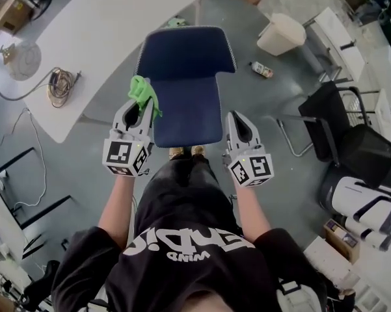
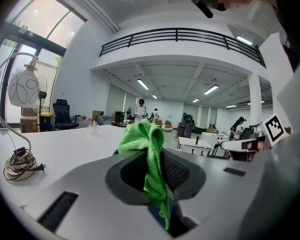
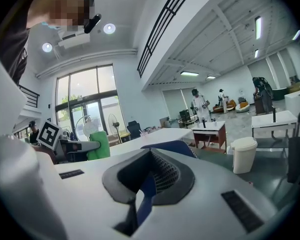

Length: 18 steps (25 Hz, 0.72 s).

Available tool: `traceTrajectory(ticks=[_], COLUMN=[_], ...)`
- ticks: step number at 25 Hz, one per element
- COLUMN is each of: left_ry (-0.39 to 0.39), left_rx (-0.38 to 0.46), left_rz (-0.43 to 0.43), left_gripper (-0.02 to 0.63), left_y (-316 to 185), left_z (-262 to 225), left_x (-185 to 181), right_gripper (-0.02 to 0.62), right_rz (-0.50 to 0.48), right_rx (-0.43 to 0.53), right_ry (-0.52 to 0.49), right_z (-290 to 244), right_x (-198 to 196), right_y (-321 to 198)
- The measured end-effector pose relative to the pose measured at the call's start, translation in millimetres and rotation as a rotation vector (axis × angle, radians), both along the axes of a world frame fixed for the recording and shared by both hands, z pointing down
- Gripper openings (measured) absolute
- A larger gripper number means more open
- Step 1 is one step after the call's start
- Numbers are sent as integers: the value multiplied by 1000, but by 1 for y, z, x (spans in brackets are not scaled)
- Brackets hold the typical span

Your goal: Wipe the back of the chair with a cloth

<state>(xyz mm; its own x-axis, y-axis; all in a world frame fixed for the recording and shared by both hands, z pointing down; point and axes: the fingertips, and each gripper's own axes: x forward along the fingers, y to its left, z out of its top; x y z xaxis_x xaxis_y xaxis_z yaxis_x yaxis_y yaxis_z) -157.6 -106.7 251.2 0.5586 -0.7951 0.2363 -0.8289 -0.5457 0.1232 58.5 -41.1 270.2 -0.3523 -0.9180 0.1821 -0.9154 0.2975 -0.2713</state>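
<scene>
The green cloth is already in hand: the left gripper has its jaws pinching it, a fold running down between them and the rest bunched up above the tips. In the head view that bunch sits over the left edge of the blue chair, about where the narrower near panel meets the wider far one. Whether the fabric is actually pressing on the upholstery cannot be told from here. The far panel reads as the chair's back (it shows up level with the jaws in the right gripper view, too high for a seat), and the cloth is not on its broad face. The right gripper hangs just off the right edge of the near panel with its jaws drawn together on nothing; only a thin slit shows, with the chair's blue behind it. It is neither steadying the chair nor carrying anything. The chair stands near a white worktop with a coil of cable on it, none of it in the way. By my reading, picking up the cloth and bringing it to the chair are done. The wiping of the back itself looks at most barely begun, so nearly the whole surface is left.
</scene>
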Motion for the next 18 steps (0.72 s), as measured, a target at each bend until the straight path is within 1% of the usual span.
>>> traceTrajectory(ticks=[6,12,18], left_ry=[-15,-34,-42], left_rx=[-15,-21,-27], left_rz=[-58,-107,-156], left_gripper=[58,58,58], left_y=[-43,-86,-135], left_z=[27,64,110], left_x=[-3,-13,-22], right_gripper=[-3,-3,-3], right_rz=[40,10,-14], right_rx=[-13,-10,-31], right_ry=[-52,-34,-11], right_z=[28,56,91], right_x=[18,18,12], right_y=[-46,-83,-105])
